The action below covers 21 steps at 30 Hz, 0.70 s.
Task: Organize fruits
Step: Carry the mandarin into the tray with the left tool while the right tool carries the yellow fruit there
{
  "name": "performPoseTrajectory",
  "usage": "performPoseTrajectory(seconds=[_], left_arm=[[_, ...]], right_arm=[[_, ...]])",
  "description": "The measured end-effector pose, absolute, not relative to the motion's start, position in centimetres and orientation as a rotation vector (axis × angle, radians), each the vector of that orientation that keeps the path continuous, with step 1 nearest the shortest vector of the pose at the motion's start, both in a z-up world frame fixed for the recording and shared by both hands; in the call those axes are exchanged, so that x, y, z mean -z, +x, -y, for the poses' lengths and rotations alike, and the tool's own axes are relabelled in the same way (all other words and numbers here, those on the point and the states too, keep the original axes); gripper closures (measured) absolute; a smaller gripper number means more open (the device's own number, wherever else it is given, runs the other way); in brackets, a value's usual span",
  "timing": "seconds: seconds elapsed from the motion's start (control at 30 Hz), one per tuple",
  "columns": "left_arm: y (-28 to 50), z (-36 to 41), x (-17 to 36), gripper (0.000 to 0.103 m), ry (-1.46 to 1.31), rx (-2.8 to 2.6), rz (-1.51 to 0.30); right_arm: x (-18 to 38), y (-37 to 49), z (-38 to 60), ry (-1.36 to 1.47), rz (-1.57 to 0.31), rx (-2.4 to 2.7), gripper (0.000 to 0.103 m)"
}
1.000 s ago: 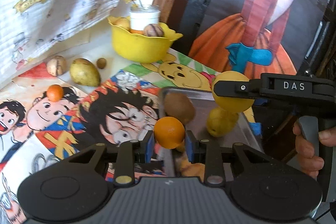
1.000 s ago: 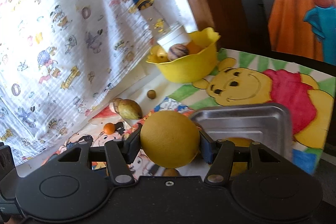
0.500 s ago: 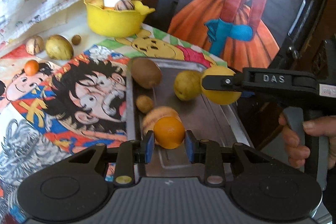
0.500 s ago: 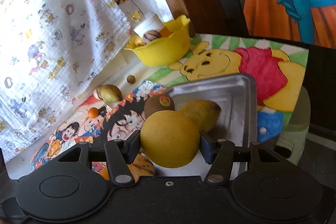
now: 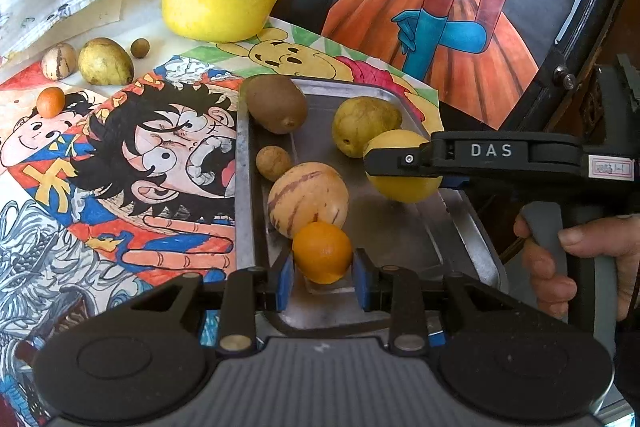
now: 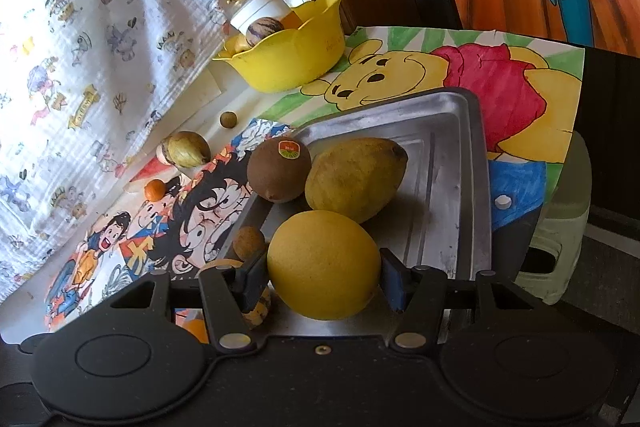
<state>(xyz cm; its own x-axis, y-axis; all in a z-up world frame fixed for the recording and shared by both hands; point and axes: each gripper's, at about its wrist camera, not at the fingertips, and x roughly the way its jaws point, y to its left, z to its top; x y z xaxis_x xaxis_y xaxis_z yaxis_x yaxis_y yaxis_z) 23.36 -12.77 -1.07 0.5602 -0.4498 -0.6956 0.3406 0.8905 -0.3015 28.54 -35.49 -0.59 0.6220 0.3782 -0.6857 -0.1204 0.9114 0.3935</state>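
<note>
My left gripper (image 5: 322, 277) is shut on a small orange (image 5: 322, 251) low over the near end of the metal tray (image 5: 400, 227). My right gripper (image 6: 322, 277) is shut on a round yellow fruit (image 6: 323, 263), which also shows in the left wrist view (image 5: 400, 165), over the tray's right side (image 6: 452, 187). In the tray lie a brown kiwi (image 5: 276, 103), a yellow-green pear (image 5: 362, 125), a striped melon (image 5: 308, 199) and a small brown ball fruit (image 5: 273, 163).
A yellow bowl (image 5: 218, 7) with fruit and a white jar stands at the back. Loose on the cartoon mat lie a green fruit (image 5: 105, 62), a striped fruit (image 5: 59, 61), a small brown ball (image 5: 139, 47) and a tiny orange (image 5: 51, 101). A hanging printed cloth (image 6: 80, 27) is left.
Both grippers have moved over the tray with their fruits and come lower; the tray and its fruits now look larger and closer. Both grips are unchanged.
</note>
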Motion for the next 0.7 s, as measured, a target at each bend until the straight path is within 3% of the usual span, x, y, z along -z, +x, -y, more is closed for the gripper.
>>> performPoseTrajectory(seconds=[0.7], left_arm=[[23.70, 12.86, 1.79, 0.068, -0.139, 0.465, -0.892]], right_arm=[[1.05, 28.24, 35.13, 0.273, -0.848, -0.278, 0.043]])
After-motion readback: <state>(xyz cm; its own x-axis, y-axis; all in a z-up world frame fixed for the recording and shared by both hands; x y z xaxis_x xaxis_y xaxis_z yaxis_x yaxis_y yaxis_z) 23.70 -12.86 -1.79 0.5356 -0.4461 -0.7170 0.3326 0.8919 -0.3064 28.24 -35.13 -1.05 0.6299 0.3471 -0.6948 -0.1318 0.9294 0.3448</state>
